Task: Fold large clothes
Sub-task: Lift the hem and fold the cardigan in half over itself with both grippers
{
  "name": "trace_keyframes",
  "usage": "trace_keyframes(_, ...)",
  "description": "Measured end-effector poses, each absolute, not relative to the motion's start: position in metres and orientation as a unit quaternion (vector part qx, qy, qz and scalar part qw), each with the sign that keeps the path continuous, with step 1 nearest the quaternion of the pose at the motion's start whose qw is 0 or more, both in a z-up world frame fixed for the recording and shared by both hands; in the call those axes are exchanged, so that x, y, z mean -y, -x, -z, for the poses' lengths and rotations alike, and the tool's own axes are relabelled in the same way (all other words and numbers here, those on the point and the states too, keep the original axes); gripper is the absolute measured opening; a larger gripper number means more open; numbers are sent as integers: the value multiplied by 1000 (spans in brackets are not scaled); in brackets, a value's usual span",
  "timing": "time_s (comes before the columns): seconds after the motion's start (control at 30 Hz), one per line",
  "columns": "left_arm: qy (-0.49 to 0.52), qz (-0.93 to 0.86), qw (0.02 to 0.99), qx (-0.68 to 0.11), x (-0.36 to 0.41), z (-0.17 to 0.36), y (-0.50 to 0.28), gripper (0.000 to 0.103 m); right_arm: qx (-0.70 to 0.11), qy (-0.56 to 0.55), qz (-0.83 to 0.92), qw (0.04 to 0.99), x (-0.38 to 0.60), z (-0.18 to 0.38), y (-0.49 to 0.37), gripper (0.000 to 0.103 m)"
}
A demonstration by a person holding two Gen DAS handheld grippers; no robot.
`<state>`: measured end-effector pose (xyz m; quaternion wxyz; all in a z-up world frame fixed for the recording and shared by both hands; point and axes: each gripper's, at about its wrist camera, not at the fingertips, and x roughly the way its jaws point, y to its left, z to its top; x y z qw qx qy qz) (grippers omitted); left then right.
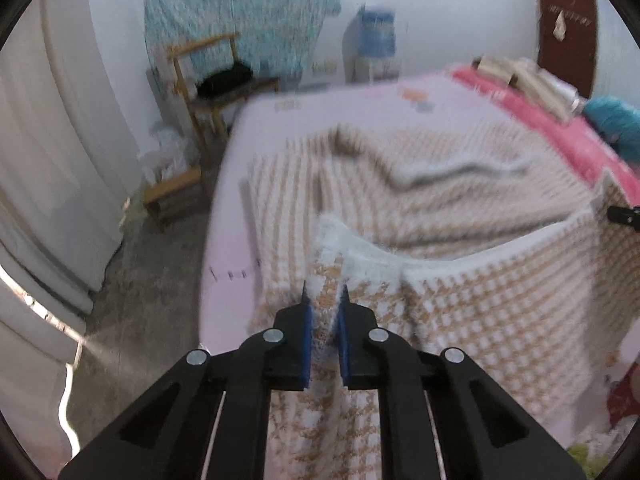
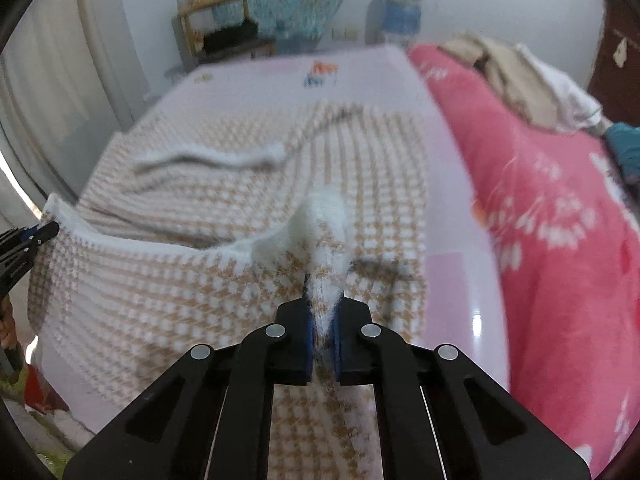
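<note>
Left gripper (image 1: 325, 300): jaws clamped on the near white-trimmed edge of a tan-and-white houndstooth garment (image 1: 460, 200), which is spread ahead over a pale pink sheet (image 1: 232, 216). Right gripper's tip (image 1: 624, 214) is seen far right. Wooden chair (image 1: 208, 92) beyond, left.

Both wrist views are lit by soft, diffuse daylight, bright but slightly washed out and cool. In the left view, light enters through the pale curtain (image 1: 52, 152) at nine o'clock, with a blown-out streak near seven o'clock. Motion blur smears nearly everything beyond the black gripper frames; the houndstooth garment (image 2: 192, 280) loses its pattern toward twelve o'clock. A small specular glare spots the glossy pink sheet (image 2: 476, 324) at four o'clock in the right view. Fisheye distortion bends edges, and dark vignetting rings each corner. Shadows are faint.
</note>
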<state>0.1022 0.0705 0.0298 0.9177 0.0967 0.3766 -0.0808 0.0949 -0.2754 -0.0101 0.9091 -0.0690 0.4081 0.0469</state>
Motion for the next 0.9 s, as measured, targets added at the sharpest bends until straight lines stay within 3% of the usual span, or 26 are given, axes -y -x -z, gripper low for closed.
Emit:
trace_keyframes(0.23, -62, 110, 946, -299, -86, -102, -97, 10, -329, 50, -51, 942, 278, -52, -77, 5)
trace_keyframes(0.43, -61, 110, 962, -242, -86, -137, -163, 9, -273, 52, -76, 958, 282, -93, -150, 5)
trace_keyframes(0.6, -54, 112, 951, -282, -77, -122, -268, 9, -298, 57, -82, 949, 283, -81, -254, 5)
trace_keyframes(0.8, -41, 106, 905, -409, -75, -47, -368, 10, -401, 36, -87, 911, 293, -8, -345, 6)
trace_keyframes(0.9, -12, 109, 879, -463, -84, -13, -389, 15, -437, -8, -95, 894, 311, 21, -359, 12)
